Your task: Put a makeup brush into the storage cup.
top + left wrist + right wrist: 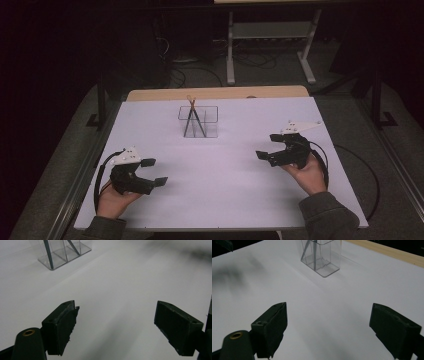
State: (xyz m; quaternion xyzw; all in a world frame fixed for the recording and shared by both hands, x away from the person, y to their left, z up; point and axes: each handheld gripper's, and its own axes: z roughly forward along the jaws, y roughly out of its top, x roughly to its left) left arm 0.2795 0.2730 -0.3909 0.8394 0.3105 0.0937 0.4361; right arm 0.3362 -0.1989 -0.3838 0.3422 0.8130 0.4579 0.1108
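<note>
Two grippers held wide over a bare white counter, clear holder at the far side

A person's two hands hold a pair of black two-jaw grippers above a white counter (220, 165). The left gripper (154, 172) sits near the counter's front left corner, its jaws spread apart and holding nothing; the left gripper view shows white surface between the two dark pads (61, 327). The right gripper (270, 145) sits toward the right edge, a little farther from the person, its jaws likewise released and empty, with bare surface between them in the right gripper view. The two grippers are well apart from each other, jaws pointing inward toward the middle.

At the far middle of the counter stands a clear plastic holder (198, 121), divided into compartments and upright. Two dark, slim sticks with orange tops (191, 101) lean inside it and cross near their upper ends; what they are cannot be told. The holder is well apart from both grippers and appears near the top of both gripper views (63, 255) (323, 257). A light wooden strip (215, 93) runs along the counter's far edge.
</note>
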